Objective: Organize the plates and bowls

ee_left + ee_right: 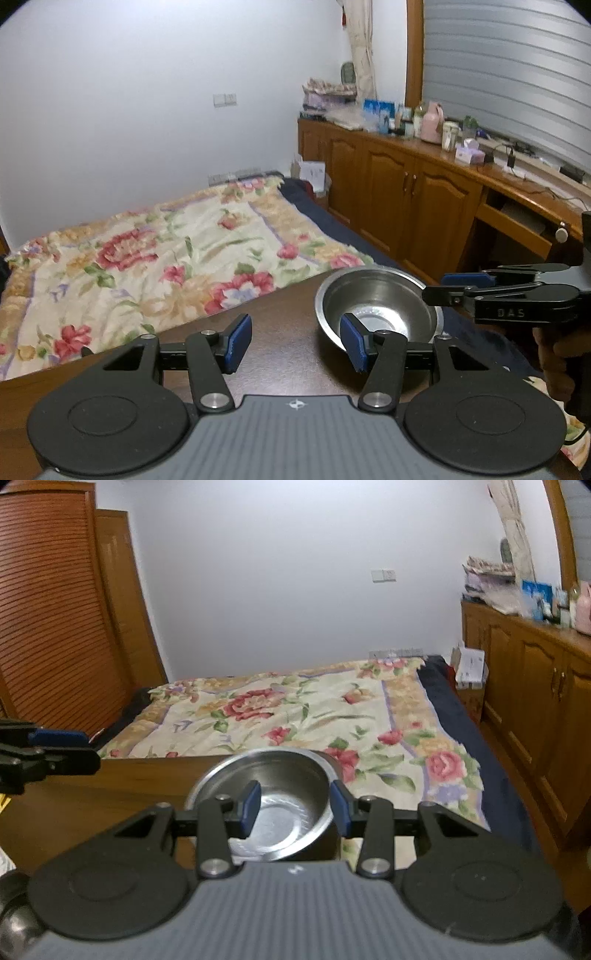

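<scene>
Ahead of you, beyond the dark wooden desk [280, 317], lies a bed under a floral blanket [155, 251], with a navy sheet [454, 709] showing along its right edge. Right of the bed runs a row of wooden cabinets [399, 184]; its top is crowded with a pink flask [433, 122], a tissue box [469, 152] and stacked linens [325, 96]. Left of the bed stands a louvered wooden door [51, 620]. On the white wall behind the bed sits a light switch [384, 575].
</scene>
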The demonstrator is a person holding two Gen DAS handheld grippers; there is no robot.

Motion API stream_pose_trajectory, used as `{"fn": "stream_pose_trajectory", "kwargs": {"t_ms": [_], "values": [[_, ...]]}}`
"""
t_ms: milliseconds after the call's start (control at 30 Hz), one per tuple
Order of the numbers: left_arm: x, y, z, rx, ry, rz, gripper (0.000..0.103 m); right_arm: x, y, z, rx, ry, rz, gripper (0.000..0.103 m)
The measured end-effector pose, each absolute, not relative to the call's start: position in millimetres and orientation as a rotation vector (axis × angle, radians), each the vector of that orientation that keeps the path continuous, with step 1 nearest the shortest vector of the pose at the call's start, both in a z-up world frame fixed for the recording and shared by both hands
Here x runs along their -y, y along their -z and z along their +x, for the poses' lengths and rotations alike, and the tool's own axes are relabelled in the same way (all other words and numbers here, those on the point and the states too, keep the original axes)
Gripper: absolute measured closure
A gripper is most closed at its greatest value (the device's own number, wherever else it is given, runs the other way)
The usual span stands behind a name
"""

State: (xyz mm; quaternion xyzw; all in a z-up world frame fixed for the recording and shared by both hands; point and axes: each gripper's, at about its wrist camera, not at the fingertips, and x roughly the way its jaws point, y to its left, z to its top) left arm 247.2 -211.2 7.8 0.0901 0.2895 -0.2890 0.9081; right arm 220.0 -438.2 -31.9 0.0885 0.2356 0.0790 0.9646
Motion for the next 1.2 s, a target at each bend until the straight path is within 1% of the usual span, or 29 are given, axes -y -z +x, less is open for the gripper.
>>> {"fn": "stream_pose_trajectory", "kwargs": {"t_ms": [500, 867, 1200], "values": [[244, 19, 287, -0.694, 0.621, 0.215, 0.047, 453, 49, 232, -0.528, -0.163, 0.254, 0.060], [251, 31, 300, -0.765, 0.647, 0.188, 0.060, 454, 56, 237, -0.561, -0.190, 0.317, 0.060], [255, 35, 303, -0.780, 0.656, 0.187, 0.064, 449, 57, 239, -0.568, -0.199, 0.322, 0.061]]}}
